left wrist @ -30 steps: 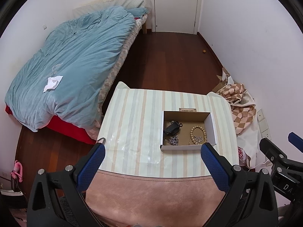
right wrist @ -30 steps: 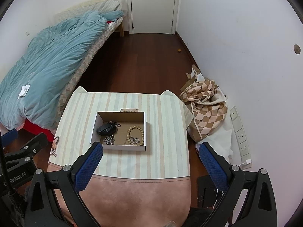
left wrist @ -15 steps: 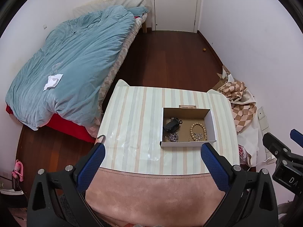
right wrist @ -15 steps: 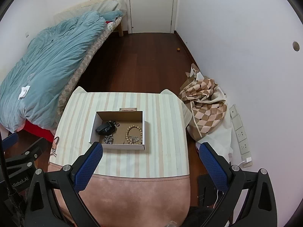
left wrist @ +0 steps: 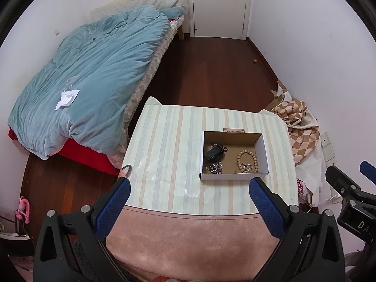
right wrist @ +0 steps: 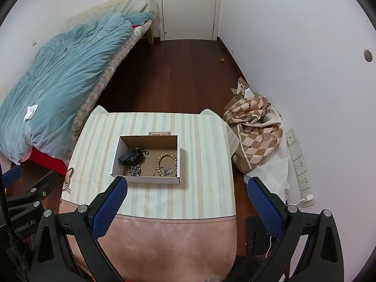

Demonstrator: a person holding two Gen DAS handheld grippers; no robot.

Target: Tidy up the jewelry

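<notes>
Bedroom w/ dark wood floor; striped tablecloth (left wrist: pixel 164 141) covers a small table, pink cloth strip along its near edge. Left gripper (left wrist: pixel 189 193) hangs high above near edge, jaws spread wide, nothing btwn them. Right gripper (right wrist: pixel 186 192) same: spread wide, empty, also well above table. Open cardboard box (right wrist: pixel 178 155) sits ahead of both, just beyond right gripper's left fingertip and ahead-right of left gripper. Inside box: black pouch (right wrist: pixel 130 157) at left, silver chain pile (right wrist: pixel 134 171) nearer the grippers, wooden bead bracelet (right wrist: pixel 166 162) at right. Bed w/ blue duvet (left wrist: pixel 94 75) far left; checkered fabric heap (right wrist: pixel 256 127) on floor at right.
</notes>
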